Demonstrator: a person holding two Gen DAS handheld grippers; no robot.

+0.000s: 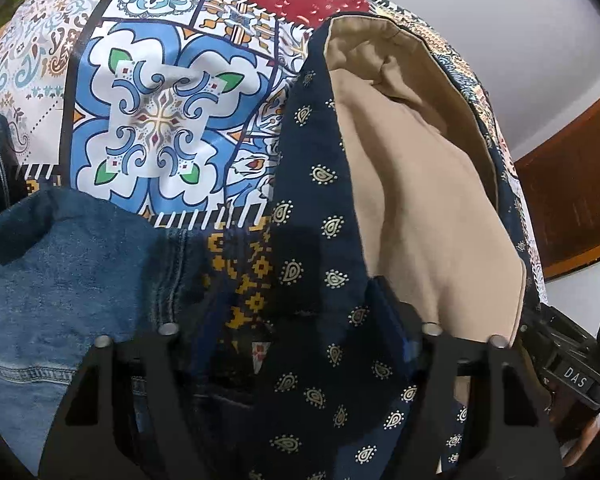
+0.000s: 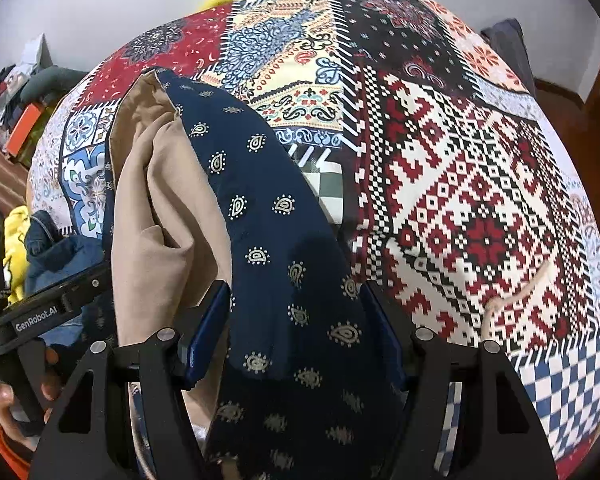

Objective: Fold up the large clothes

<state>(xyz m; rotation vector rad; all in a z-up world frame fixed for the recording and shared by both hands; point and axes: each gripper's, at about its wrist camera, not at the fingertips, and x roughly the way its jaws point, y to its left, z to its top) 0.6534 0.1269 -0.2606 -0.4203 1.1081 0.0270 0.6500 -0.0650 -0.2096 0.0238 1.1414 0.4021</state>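
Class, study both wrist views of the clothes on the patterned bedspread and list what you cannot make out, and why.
1. Left wrist view: the navy paisley garment drapes over the left gripper, hiding any pad contact.
2. Right wrist view: the same cloth fills the right gripper, and its lower part is cut off by the frame's bottom edge.
3. Left wrist view: the denim garment runs off the left edge.
4. Right wrist view: the clutter at far left is too small and distorted.
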